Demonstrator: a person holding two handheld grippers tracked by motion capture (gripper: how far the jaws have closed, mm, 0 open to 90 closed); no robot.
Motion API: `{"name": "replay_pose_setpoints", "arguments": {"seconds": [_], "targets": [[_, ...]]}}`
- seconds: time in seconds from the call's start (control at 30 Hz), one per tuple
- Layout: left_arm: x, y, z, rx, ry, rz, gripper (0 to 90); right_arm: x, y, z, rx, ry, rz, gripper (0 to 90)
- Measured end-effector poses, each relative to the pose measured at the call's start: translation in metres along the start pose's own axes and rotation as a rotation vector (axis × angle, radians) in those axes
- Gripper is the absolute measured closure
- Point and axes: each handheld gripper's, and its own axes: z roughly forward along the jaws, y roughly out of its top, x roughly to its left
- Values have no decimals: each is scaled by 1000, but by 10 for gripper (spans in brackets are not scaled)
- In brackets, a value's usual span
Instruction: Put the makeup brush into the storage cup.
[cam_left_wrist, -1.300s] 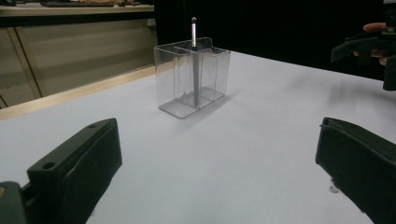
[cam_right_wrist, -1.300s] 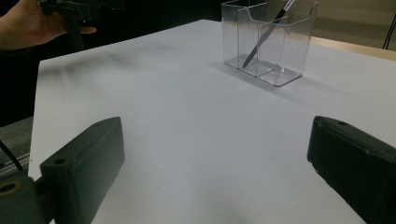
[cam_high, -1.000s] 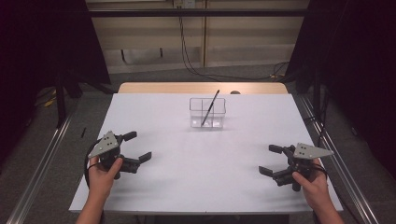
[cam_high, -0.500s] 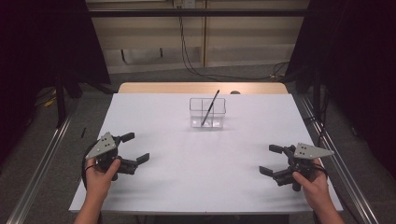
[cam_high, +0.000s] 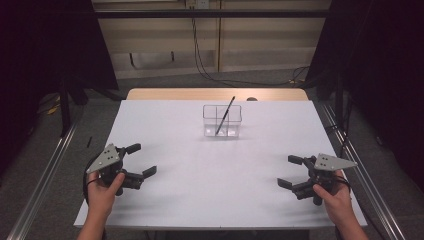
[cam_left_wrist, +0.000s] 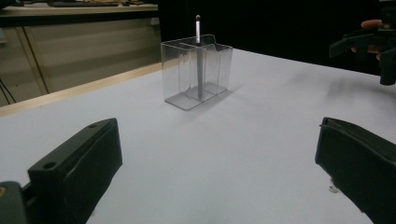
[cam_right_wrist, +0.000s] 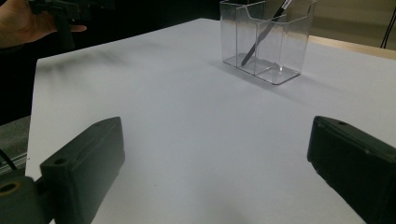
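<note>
A clear holder (cam_high: 222, 121) stands on the white table (cam_high: 210, 190), toward its far edge and about midway across. It is split into compartments, and a dark pen (cam_high: 225, 115) leans inside it, tip down, top end poking above the rim toward the holder's right.

The left gripper (cam_high: 138, 161) sits well in front of the holder and off to its left, held in the left hand (cam_high: 102, 190) just above the table. Its jaws stand wide apart with nothing between them.

The right gripper (cam_high: 290, 171) is well in front of the holder and off to its right, in the right hand (cam_high: 334, 196). Its jaws are likewise spread and hold nothing.
</note>
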Motion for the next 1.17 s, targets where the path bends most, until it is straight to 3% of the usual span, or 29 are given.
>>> {"name": "replay_pose_setpoints", "arguments": {"seconds": [0.7,1.17], "targets": [[5,-4,-16,-2,15,-19,8,-6,-2,-4,-4,-20,-2,39],[5,-5,-11,24,8,-22,9,-8,-3,-8,-5,-30,-2,38]]}}
